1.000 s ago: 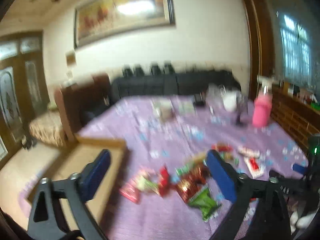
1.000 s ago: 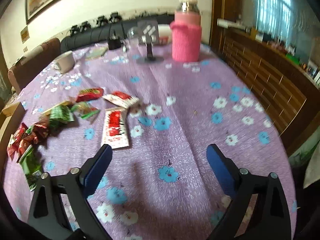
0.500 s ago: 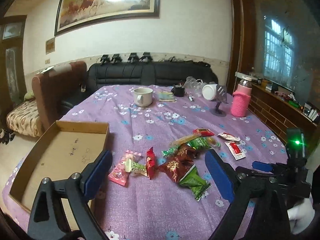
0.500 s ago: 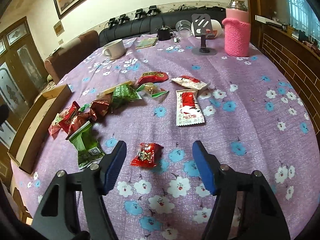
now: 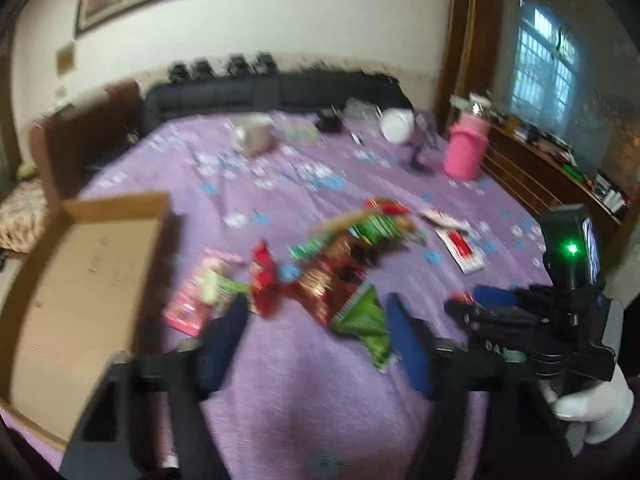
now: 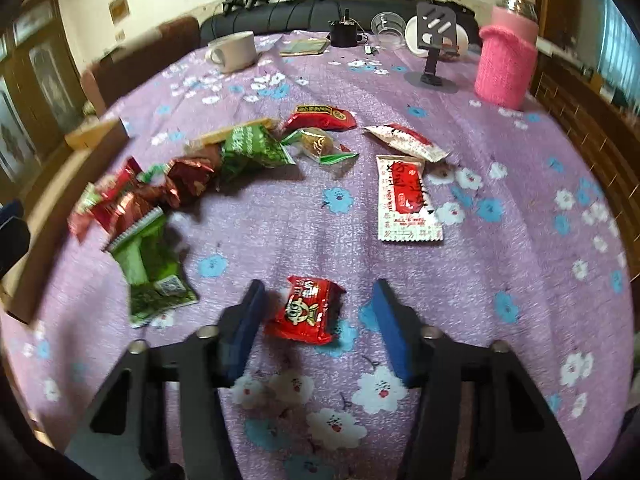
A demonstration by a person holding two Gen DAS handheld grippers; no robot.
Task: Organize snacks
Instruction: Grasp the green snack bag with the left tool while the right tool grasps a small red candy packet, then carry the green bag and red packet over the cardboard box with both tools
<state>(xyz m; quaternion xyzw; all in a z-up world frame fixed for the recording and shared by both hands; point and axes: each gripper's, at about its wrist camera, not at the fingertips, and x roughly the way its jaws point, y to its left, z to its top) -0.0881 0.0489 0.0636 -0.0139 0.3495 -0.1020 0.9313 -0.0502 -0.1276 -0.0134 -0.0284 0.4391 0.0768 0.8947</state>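
Tabletop [image 6: 500, 264]: purple cloth with a flower print. Its near and right edges curve away in the right wrist view, with a wooden ledge past the right edge. Bare cloth lies open between the small red packet and the white-and-red sachet, and across the whole near right part.

Cardboard box [image 5: 84, 280]: open, shallow, at the tabletop's left edge, its inside bare. Its near right wall stands just beside the pile of snacks.

Pile of snacks [image 6: 168, 184]: red, brown and green wrappers overlapping in a band, left of the small red packet. A green packet [image 6: 148, 264] lies flat at the pile's near end.

Small red packet [image 6: 306, 312]: lies alone on the cloth, apart from the pile, flat, between the right jaws.

White-and-red sachet [image 6: 404, 200]: flat, beyond the small red packet and to its right, well apart from it.

Pink flask [image 6: 506, 64]: upright at the far right edge, well beyond the sachet.

Right gripper [image 6: 316, 320]: angled down at the cloth, jaws closing, set on either side of the small red packet, neither pad touching it. A white-gloved hand [image 5: 592, 412] grips its handle.

Left gripper [image 5: 316, 340]: angled down over the near end of the pile, picture blurred, jaws closing on nothing, the green packet's corner just beside the right jaw.
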